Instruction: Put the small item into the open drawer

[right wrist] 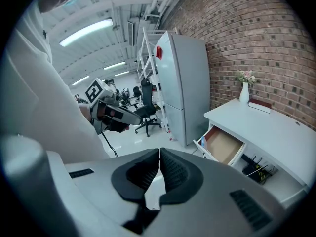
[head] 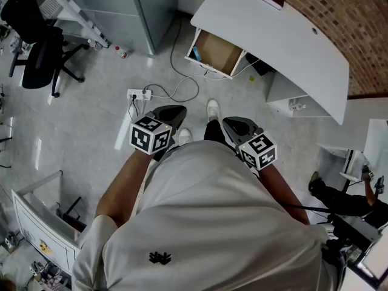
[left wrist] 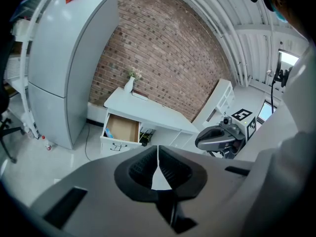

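A person stands on a grey floor [head: 91, 102] and holds 2 grippers out in front of the body, the left gripper [head: 176, 113] and the right gripper [head: 235, 125], both aimed towards a white worktop [head: 285, 35] set against a brick wall [head: 339, 5]. On each gripper the fingers [left wrist: 170, 169] [right wrist: 173, 174] are pressed together with nothing between them. Well apart from both grippers, the drawer [head: 221, 52] under the worktop stands pulled open, and a small blue item [head: 195, 54] lies inside it, at its left edge in the head view.
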{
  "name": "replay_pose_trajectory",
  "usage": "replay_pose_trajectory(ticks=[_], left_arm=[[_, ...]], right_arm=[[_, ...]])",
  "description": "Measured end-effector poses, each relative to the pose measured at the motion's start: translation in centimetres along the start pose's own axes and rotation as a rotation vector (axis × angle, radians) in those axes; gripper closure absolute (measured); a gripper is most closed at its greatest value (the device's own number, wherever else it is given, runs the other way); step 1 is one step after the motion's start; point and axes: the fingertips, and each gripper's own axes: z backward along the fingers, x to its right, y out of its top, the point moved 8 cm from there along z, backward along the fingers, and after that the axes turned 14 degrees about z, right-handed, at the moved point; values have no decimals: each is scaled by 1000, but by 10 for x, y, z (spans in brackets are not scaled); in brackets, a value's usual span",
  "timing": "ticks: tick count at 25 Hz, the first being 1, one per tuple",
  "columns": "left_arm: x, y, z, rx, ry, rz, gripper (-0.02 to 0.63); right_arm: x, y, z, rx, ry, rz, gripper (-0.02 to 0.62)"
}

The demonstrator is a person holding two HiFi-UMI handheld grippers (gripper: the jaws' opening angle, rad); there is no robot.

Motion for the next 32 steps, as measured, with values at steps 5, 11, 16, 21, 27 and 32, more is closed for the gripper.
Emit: replay_pose_trajectory(ticks=[5, 11, 16, 21, 27, 32], left_arm=[[0, -1, -3, -8, -7, 3, 577], [-1, -3, -5, -24, -8, 1, 577], [-2, -4, -7, -30, -8, 0, 577], [0, -6, -9, -35, -10, -1, 577], [-3, -7, -10, -43, -9, -3, 577], [-4, -6, -9, -46, -7, -4, 577]], right_arm=[[-2, 0, 0, -5, 1, -4, 563], [-1, -2, 0, -6, 1, -9, 563], [-1, -3, 0, -9, -1, -9, 563], [-2, -6, 2, -12, -1, -11, 565], [-1, -6, 1, -16, -1, -7, 565], [-1, -4, -1, -18, 2, 0, 565]])
